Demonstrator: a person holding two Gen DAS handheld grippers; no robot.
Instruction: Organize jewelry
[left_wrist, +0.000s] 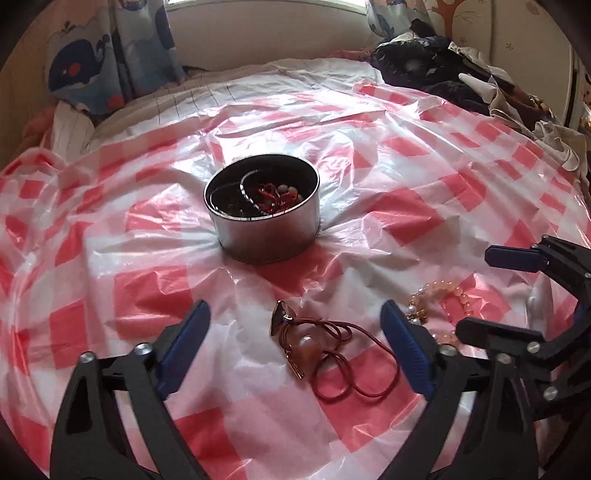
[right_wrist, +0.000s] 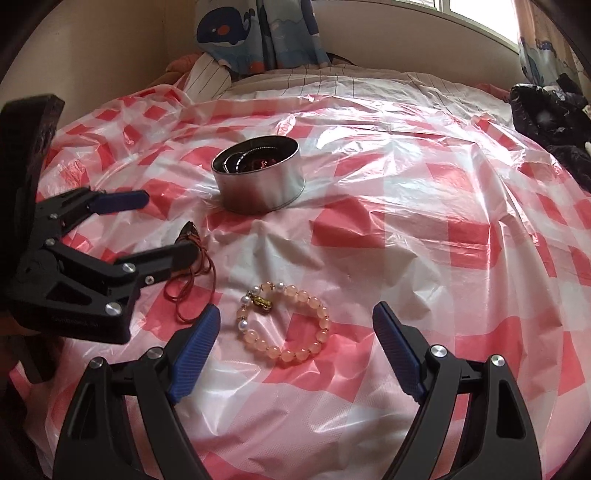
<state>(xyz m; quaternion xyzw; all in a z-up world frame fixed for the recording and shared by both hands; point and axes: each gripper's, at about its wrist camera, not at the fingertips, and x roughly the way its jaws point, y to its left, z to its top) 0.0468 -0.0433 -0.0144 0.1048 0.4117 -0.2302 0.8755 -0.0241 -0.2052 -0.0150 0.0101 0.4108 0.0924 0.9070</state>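
A round metal tin (left_wrist: 264, 218) stands on the red-and-white checked plastic sheet (left_wrist: 406, 177) and holds several pieces of jewelry. A brown cord necklace with an amber pendant (left_wrist: 306, 347) lies between the fingers of my open left gripper (left_wrist: 295, 350). A peach bead bracelet with pearls (right_wrist: 284, 323) lies between the fingers of my open right gripper (right_wrist: 295, 354). The tin (right_wrist: 258, 177) also shows in the right wrist view, as do the necklace (right_wrist: 192, 269) and the left gripper (right_wrist: 159, 225). The bracelet (left_wrist: 439, 299) and right gripper (left_wrist: 491, 291) show in the left wrist view.
The sheet covers a bed. A whale-print curtain (left_wrist: 110, 55) hangs at the back. A pile of dark clothes (left_wrist: 443, 70) lies at the back right. A striped cloth (right_wrist: 295, 85) shows beyond the sheet's far edge.
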